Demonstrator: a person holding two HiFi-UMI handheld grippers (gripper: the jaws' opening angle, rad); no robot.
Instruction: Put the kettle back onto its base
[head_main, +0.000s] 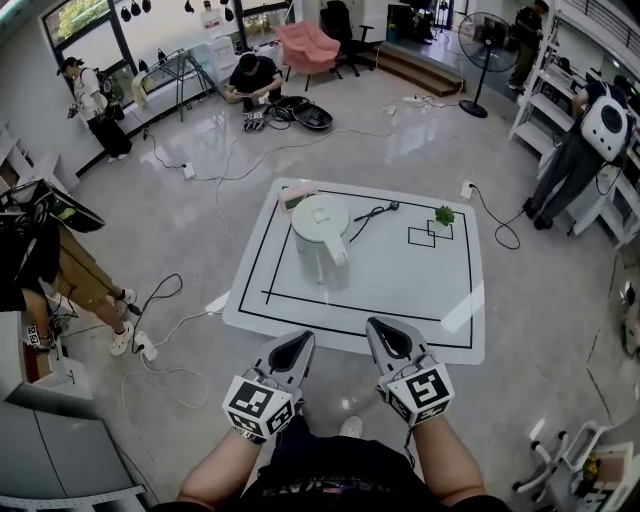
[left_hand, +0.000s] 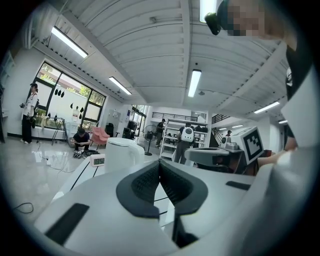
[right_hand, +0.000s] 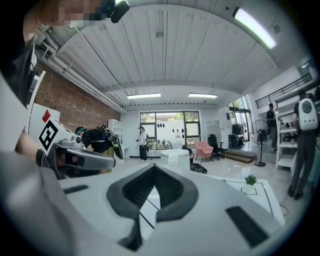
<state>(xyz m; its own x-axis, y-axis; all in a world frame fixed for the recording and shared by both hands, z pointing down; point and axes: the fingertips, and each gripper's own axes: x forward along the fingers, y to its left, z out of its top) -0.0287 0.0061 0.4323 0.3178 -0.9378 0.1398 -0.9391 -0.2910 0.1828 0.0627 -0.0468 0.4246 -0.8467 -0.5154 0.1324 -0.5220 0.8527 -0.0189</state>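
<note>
Kettle (head_main: 321, 240) standing on a white board (head_main: 420, 300)
It stands left of centre inside the black outline (head_main: 355, 318), with a small plant (head_main: 444, 215) well apart to its right. The left gripper (head_main: 300, 342) and right gripper (head_main: 380, 332) sit side by side at the near edge, jaws together.

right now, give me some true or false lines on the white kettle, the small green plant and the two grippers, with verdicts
1. The white plastic kettle stands upright on the white board with black lines. True.
2. The left gripper is shut on the kettle's handle. False: its jaws are together on nothing, short of the board.
3. In the head view, the small green potted plant stands to the right of the kettle. True.
4. The right gripper has its jaws wide apart. False: they are together, with nothing held.
5. A black cable lies on the board between kettle and plant. True.
</note>
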